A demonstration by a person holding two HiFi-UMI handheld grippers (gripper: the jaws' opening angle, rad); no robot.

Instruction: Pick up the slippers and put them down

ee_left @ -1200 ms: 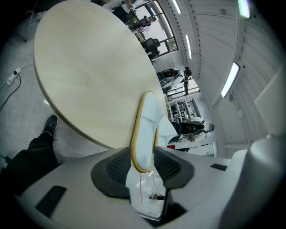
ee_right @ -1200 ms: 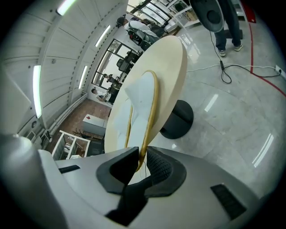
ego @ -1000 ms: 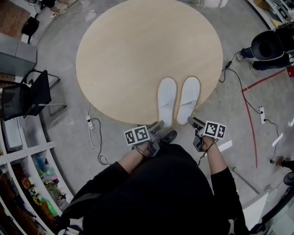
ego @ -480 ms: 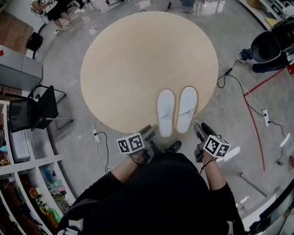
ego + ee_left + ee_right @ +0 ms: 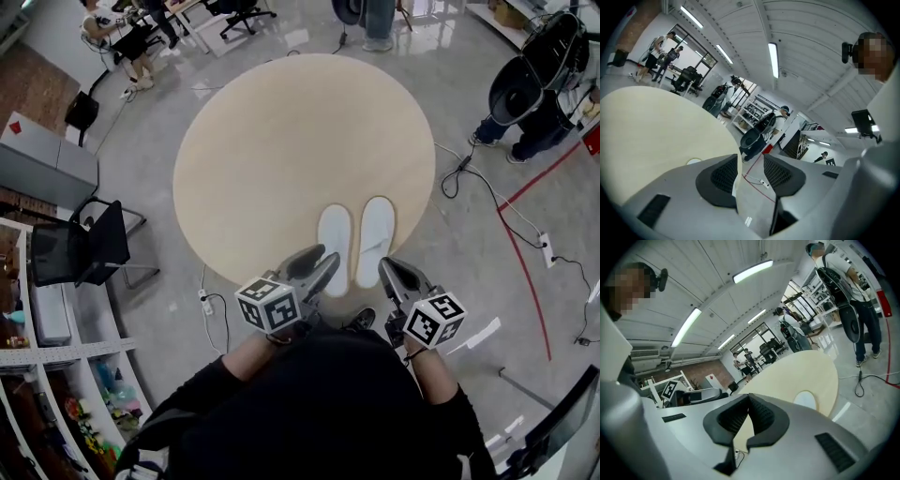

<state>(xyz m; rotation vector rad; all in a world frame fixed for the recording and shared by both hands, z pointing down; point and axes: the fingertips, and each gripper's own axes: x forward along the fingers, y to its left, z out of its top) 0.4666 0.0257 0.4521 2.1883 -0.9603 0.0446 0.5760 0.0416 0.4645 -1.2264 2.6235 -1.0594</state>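
The fingers (image 5: 724, 176) of the left gripper (image 5: 751, 171) stand apart and are closing, with nothing between the ribbed pads but a strip of grey floor (image 5: 754, 201) seen through the gap. The fingers (image 5: 761, 416) of the right gripper (image 5: 749, 401) are closed tip to tip and hold nothing. In the head view both grippers, left gripper (image 5: 326, 260) and right gripper (image 5: 386, 269), are held out in front of the person's body, each with its marker cube (image 5: 269, 305) toward the camera, and both point toward the near edge of the round pale bench (image 5: 300, 141). The two white slippers (image 5: 356, 242) lie flat on that bench, side by side and nearly touching, close to its near rim and just beyond the fingertips. Neither gripper touches them, though the left fingers overlap the near end of the left-hand slipper in that view. Each gripper view catches one slipper as a small white oval on the benchtop. Round the bench lies the floor, with a black chair (image 5: 80, 253) to the left and a cable (image 5: 497, 216) trailing on the right.
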